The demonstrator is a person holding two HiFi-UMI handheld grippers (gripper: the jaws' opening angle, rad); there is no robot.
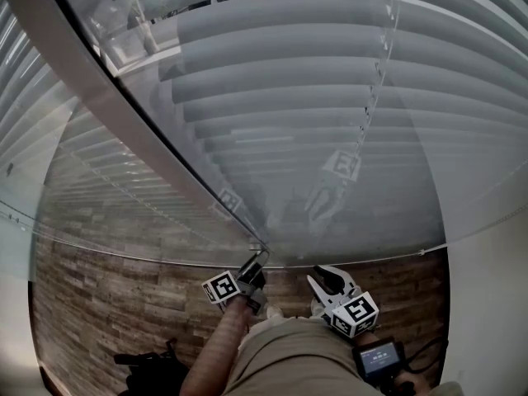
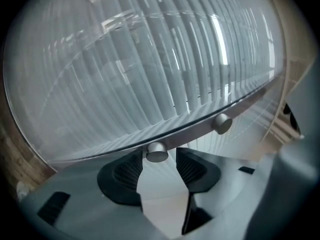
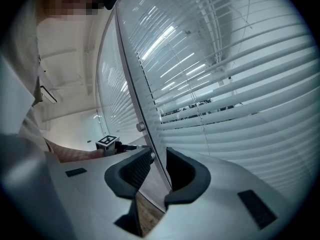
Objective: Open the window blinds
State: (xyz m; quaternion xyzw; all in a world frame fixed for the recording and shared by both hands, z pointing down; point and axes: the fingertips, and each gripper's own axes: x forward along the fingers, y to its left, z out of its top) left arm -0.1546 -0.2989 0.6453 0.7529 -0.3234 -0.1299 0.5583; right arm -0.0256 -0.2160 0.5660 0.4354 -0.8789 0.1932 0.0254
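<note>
The white slatted window blinds (image 1: 313, 81) fill the upper frame. The left gripper (image 2: 159, 154) gapes round a small round silver knob (image 2: 157, 152); the right gripper (image 3: 159, 160) gapes astride the glass pane's edge (image 3: 131, 84). A skewed pinch might slip off.
</note>
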